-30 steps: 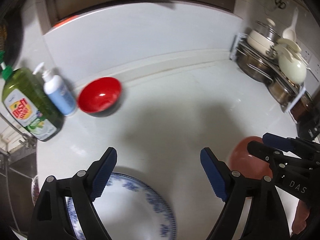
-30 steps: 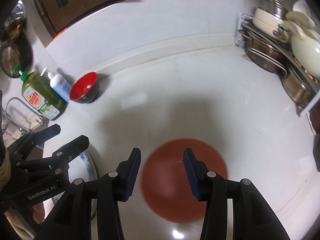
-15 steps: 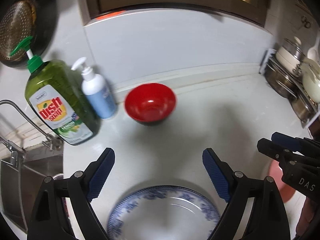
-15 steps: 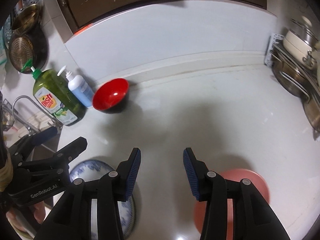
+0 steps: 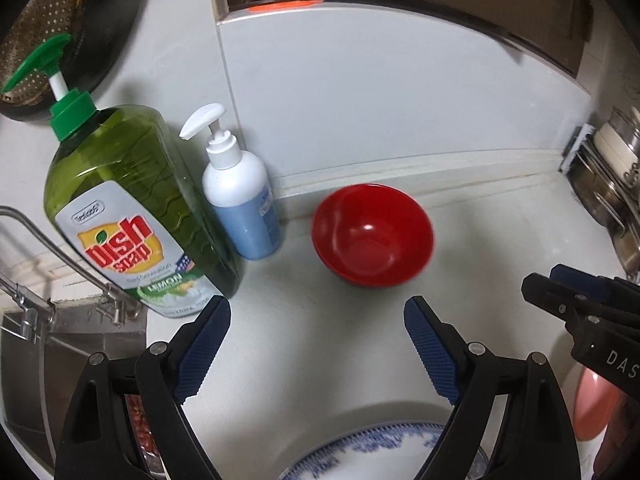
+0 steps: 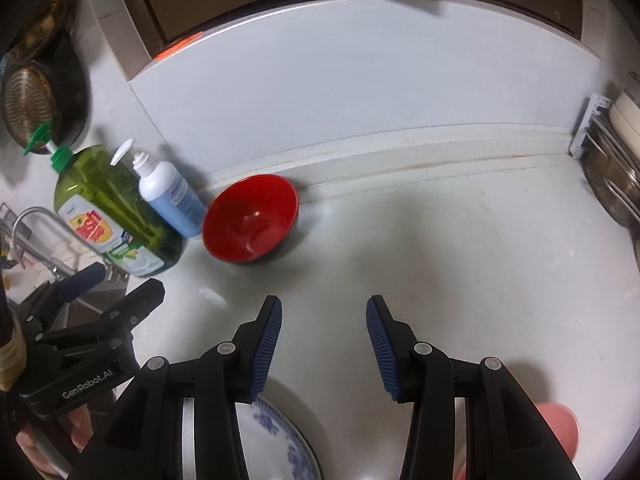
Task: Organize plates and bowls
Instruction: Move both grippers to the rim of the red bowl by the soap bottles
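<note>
White counter — both grippers angled down

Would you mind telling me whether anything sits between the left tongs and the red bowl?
Nothing visible does: only bare countertop lies between the open left tongs and the red bowl. The two soap bottles stand off to its left.

My left gripper: black arms, silver rivets, ribbed blue pads. My right gripper: same; "DAS" lettering. Left body: "GenRobot.AI".

Bare countertop lay open right of the red bowl; soap bottles crowded its left; cookware rack blocked the far right.
</note>
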`<state>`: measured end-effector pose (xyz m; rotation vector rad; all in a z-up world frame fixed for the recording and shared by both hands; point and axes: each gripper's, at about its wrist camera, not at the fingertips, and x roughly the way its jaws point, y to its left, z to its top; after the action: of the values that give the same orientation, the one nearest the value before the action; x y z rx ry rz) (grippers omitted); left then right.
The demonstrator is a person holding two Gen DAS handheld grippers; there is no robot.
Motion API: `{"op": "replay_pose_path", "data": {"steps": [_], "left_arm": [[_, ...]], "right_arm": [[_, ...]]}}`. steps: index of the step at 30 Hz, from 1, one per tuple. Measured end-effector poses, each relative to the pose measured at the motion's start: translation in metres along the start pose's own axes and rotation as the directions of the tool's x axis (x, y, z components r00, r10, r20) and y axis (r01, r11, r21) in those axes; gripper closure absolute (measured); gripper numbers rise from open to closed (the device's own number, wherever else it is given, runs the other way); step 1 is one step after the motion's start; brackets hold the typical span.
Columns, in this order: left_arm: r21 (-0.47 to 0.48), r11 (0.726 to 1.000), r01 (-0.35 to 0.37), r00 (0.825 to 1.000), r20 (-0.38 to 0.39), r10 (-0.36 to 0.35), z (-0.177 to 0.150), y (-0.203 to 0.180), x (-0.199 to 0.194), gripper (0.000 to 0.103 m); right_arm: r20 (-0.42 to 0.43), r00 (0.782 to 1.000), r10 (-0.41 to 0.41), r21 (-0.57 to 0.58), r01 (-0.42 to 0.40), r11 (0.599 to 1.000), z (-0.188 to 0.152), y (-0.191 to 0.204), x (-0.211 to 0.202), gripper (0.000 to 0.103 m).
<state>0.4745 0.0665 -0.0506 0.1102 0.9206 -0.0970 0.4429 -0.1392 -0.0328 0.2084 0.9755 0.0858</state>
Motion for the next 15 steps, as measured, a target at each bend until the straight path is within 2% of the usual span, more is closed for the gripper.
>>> {"op": "replay_pose_path", "data": {"steps": [7, 15], "left_arm": [[-0.031, 0.999, -0.013, 0.999, -0.035, 0.012, 0.015, 0.011, 0.037, 0.021], [-0.04, 0.998, -0.039, 0.998, -0.041, 0.037, 0.024, 0.006, 0.067, 0.024]], "right_arm": [[-0.009, 1.0, 0.026, 0.008, -0.026, 1.0, 0.026, 0.014, 0.031, 0.058], [-0.054, 0.997, 0.063, 0.085, -0.058, 0.995, 0.048, 0.01, 0.076, 0.058]]}}
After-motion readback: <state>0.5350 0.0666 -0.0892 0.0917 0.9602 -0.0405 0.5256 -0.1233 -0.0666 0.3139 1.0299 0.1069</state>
